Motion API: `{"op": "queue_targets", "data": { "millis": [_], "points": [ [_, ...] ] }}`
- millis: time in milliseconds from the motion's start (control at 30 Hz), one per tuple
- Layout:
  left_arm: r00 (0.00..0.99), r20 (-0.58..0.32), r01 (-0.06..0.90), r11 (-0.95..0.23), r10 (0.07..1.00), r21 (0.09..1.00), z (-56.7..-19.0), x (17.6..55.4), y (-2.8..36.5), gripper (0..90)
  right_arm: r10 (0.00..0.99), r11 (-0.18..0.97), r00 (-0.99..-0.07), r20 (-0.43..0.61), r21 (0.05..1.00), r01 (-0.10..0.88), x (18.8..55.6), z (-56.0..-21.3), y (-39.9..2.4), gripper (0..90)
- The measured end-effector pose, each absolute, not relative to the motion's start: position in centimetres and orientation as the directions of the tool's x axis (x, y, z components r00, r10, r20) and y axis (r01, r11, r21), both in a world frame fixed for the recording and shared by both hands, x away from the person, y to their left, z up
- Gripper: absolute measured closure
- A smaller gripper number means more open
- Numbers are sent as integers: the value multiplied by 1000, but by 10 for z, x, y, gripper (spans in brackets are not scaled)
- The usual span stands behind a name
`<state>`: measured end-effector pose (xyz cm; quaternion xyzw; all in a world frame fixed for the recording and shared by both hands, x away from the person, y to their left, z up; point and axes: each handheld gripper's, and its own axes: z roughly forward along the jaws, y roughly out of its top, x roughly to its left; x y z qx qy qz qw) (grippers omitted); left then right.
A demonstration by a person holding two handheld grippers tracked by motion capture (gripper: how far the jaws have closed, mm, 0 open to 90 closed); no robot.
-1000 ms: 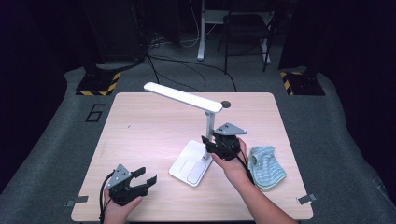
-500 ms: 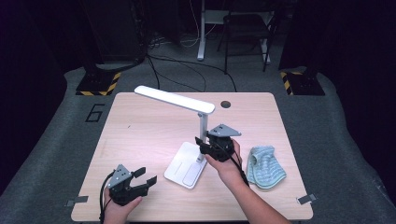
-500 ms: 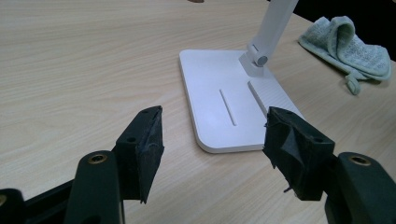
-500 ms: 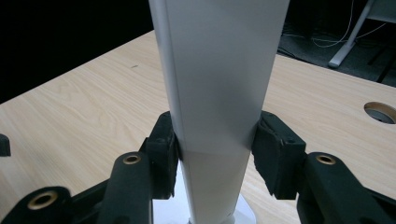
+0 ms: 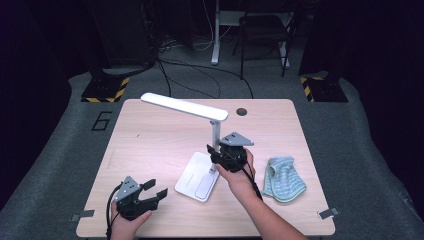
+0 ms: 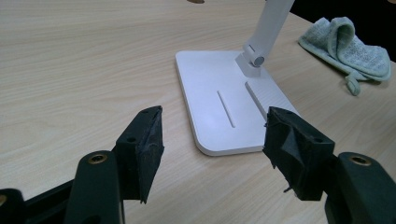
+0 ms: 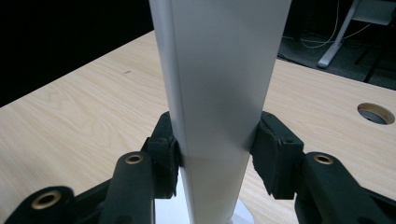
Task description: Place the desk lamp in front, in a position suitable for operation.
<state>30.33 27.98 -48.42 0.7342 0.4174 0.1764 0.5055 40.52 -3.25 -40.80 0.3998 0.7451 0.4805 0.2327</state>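
A white desk lamp stands mid-table, with a flat base (image 5: 197, 177), an upright stem (image 5: 215, 135) and a long head (image 5: 182, 106) reaching back-left. My right gripper (image 5: 215, 154) is shut on the lower stem. In the right gripper view its pads (image 7: 273, 149) press both sides of the stem (image 7: 219, 70); the jaws have just been closing on it. My left gripper (image 5: 154, 189) rests near the table's front-left corner. In the left gripper view it stands open (image 6: 212, 140) with nothing between its jaws, pointing at the base (image 6: 219, 93).
A light-blue folded cloth (image 5: 282, 179) lies to the right of the lamp, near the right hand's wrist. The wooden table (image 5: 150, 140) has a round cable hole (image 5: 242, 111) at the back. Dark floor, cables and a chair lie beyond the far edge.
The lamp has shifted a little to the left, with my right gripper on its stem. The left gripper has kept still.
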Motion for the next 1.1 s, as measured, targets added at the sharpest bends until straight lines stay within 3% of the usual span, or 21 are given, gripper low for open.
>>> {"op": "queue_targets", "data": {
  "millis": [600, 933, 1100],
  "points": [
    [586, -163, 437, -140, 794, 888, -484, 303, 280, 370, 717, 282, -696, 36, 898, 337, 390, -407, -42, 545],
    [586, -164, 440, -142, 794, 887, -485, 303, 280, 370, 764, 277, -646, -4, 905, 322, 381, -409, -45, 483],
    [586, -164, 439, -141, 794, 887, -484, 303, 280, 370, 785, 257, -620, 8, 906, 337, 377, -410, -43, 496]
  ]
}}
